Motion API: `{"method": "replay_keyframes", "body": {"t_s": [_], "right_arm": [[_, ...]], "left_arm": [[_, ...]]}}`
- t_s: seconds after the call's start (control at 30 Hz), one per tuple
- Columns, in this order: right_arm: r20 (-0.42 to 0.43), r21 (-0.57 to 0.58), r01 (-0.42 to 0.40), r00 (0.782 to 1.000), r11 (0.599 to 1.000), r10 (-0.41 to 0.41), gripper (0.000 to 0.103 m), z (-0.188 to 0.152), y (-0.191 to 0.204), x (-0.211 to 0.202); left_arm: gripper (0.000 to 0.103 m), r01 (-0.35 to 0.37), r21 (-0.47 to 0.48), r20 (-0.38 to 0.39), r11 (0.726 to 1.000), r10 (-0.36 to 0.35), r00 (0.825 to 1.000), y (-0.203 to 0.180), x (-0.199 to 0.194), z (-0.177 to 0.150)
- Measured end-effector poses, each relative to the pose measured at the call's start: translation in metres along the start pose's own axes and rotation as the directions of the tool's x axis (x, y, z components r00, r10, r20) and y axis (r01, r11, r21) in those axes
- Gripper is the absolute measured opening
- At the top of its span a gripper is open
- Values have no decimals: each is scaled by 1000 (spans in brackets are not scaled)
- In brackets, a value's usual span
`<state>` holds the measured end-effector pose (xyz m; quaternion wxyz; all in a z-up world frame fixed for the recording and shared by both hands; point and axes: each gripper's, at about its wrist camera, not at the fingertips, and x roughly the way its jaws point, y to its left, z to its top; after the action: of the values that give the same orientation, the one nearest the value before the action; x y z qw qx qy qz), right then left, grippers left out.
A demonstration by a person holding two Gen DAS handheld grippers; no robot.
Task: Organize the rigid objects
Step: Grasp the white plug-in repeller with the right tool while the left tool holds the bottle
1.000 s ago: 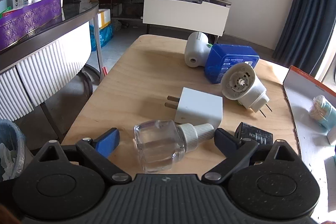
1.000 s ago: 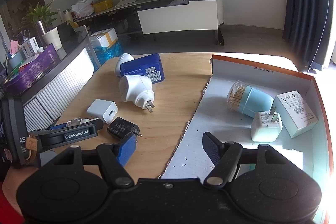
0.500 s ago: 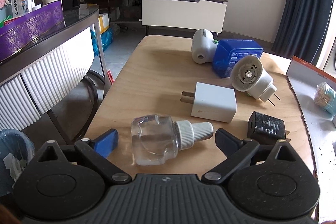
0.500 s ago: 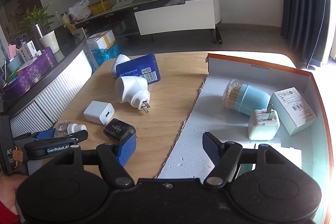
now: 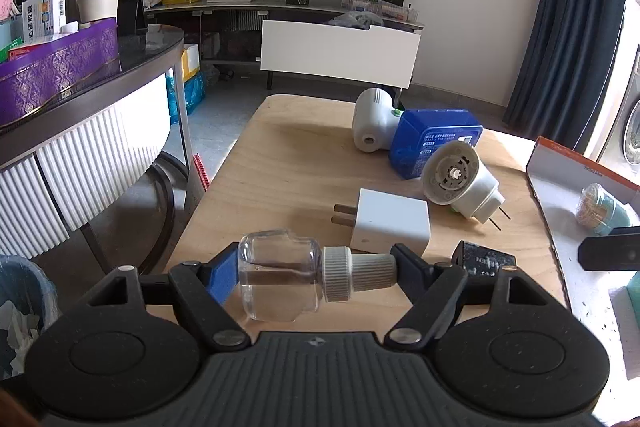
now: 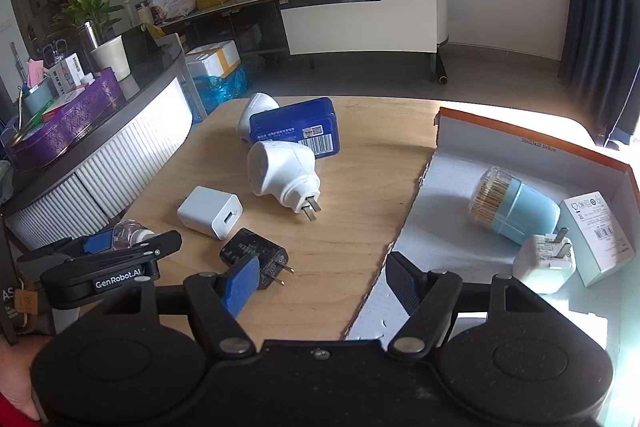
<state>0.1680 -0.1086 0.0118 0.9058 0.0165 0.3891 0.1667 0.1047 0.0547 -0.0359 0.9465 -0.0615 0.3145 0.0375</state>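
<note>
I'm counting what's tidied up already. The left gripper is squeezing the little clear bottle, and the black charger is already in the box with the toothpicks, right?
Not quite. The left gripper, whose jaws have just been closing, does squeeze the clear bottle. But the black charger lies on the wooden table, outside the box, as the right wrist view shows. The toothpick jar is inside.

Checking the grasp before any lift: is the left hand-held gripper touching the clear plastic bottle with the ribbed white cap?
Touching. The left wrist view shows the left hand-held gripper, having just closed, pressing the clear plastic bottle lengthwise, base and cap.
</note>
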Motion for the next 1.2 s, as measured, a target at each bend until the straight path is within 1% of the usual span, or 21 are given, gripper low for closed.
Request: {"method": "replay_keyframes", "body": {"t_s": [0.03, 0.07, 0.1, 0.23, 0.4, 0.47, 0.6, 0.67, 0.73, 0.77, 0.8, 0.83, 0.87, 0.9, 0.97, 1.07, 1.2], "right_arm": [[-4, -7, -6, 1000, 1000, 6, 84, 4, 2, 4], [-4, -18, -10, 1000, 1000, 10, 88, 7, 4, 8], [-3, -33, -14, 1000, 999, 14, 90, 11, 6, 12], [-17, -72, -48, 999, 996, 47, 91, 29, 12, 36], [-56, -65, -109, 993, 992, 106, 93, 52, 12, 72], [-85, -64, -122, 990, 990, 117, 93, 58, 13, 88], [-106, -79, -104, 990, 991, 95, 93, 66, 15, 114], [-105, -66, -112, 989, 991, 105, 93, 69, 13, 124], [-131, -35, -123, 984, 992, 117, 93, 70, 11, 135], [-125, -34, -125, 985, 992, 120, 94, 69, 11, 138], [-115, -41, -126, 986, 991, 121, 93, 69, 11, 138], [-116, -46, -126, 986, 991, 120, 94, 68, 13, 139], [-111, -54, -127, 986, 990, 121, 85, 68, 14, 138], [-110, -62, -125, 987, 990, 118, 80, 68, 17, 137], [-104, -82, -117, 989, 990, 108, 80, 64, 20, 133], [-80, -95, -77, 994, 992, 70, 80, 59, 22, 123], [-44, -75, -70, 997, 995, 67, 80, 56, 20, 96]], "left_arm": [[80, 3, -2, 3, 1000, -3, 1000, 0, -2, 1], [80, 6, 0, 8, 1000, -6, 1000, 1, -3, 3], [80, 14, -2, 14, 1000, -14, 1000, 1, -5, 4], [80, 45, -20, 21, 999, -45, 999, 4, -8, 7], [80, 76, -30, 25, 997, -76, 997, 6, -9, 7], [80, 83, -34, 30, 996, -82, 996, 6, -9, 8], [80, 93, -42, 38, 995, -92, 995, 7, -8, 10], [80, 98, -43, 36, 994, -97, 995, 7, -6, 10], [80, 102, -44, 34, 994, -100, 994, 7, -4, 11], [80, 102, -43, 32, 994, -101, 994, 7, -4, 10], [80, 102, -45, 32, 994, -101, 994, 6, -3, 10], [80, 102, -47, 31, 994, -101, 994, 6, -3, 10], [80, 101, -49, 31, 994, -100, 995, 6, -3, 10], [80, 100, -50, 32, 994, -98, 995, 6, -3, 10], [80, 98, -55, 31, 994, -97, 995, 7, -3, 11], [80, 95, -57, 32, 994, -93, 995, 6, -5, 12], [80, 98, -65, 36, 993, -96, 995, 5, -10, 15]]}}
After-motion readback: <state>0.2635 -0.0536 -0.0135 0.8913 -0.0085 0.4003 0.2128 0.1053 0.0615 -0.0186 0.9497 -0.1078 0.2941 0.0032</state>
